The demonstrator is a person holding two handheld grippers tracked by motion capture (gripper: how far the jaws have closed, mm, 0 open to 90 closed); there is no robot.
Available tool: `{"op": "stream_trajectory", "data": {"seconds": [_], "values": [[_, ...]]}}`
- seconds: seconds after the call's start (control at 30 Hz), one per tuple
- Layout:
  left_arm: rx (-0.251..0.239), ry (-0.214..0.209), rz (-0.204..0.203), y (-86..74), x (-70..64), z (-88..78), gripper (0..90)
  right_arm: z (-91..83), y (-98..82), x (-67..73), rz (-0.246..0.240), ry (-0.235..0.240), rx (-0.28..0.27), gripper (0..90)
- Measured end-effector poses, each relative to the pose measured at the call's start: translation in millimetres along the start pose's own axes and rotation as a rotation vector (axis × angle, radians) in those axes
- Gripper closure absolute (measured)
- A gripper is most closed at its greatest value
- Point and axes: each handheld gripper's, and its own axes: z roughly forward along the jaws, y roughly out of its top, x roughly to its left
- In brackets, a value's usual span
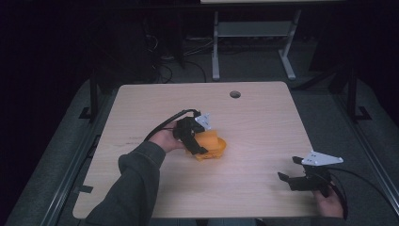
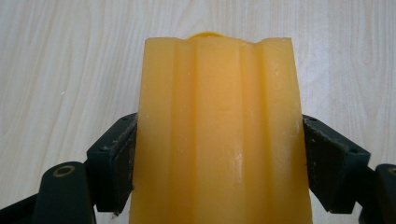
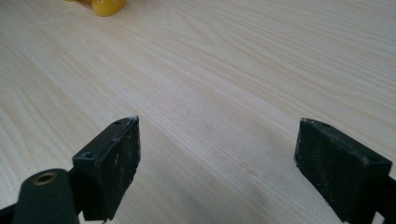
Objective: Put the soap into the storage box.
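High view shows a pale wooden table [image 1: 254, 122] in a dark room, the left gripper [image 1: 200, 141] clamping a ridged yellow block [image 2: 219, 135] mid-table, the right gripper [image 1: 294, 176] wide open, empty, near the right front corner.

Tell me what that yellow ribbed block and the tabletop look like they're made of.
Yellow block: probably soft, waxy rubber or foam, matte and slightly translucent, with scuffed whitish marks. Table: pale wood-grain top, likely laminate, smooth with low sheen.
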Motion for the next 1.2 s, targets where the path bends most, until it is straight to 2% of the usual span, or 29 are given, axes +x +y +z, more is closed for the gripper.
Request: {"op": "stream_trajectory", "data": {"seconds": [0.47,0.67,1.1,1.2], "values": [[0.01,-0.026,0.023,13.7,3.5,12.0,21.0,-1.2,-0.2,-0.6,0.011,-0.002,-0.004,13.9],[0.036,-0.04,0.02,11.7,7.5,20.7,20.9,-1.5,0.0,-0.6,0.007,-0.002,-0.004,13.9],[0.029,-0.064,0.02,8.6,13.3,24.5,20.8,-1.0,0.5,0.4,0.001,0.0,-0.004,13.9],[0.03,-0.066,0.008,8.4,13.8,24.6,20.6,-0.8,0.6,0.6,-0.001,0.001,-0.002,13.9]]}}
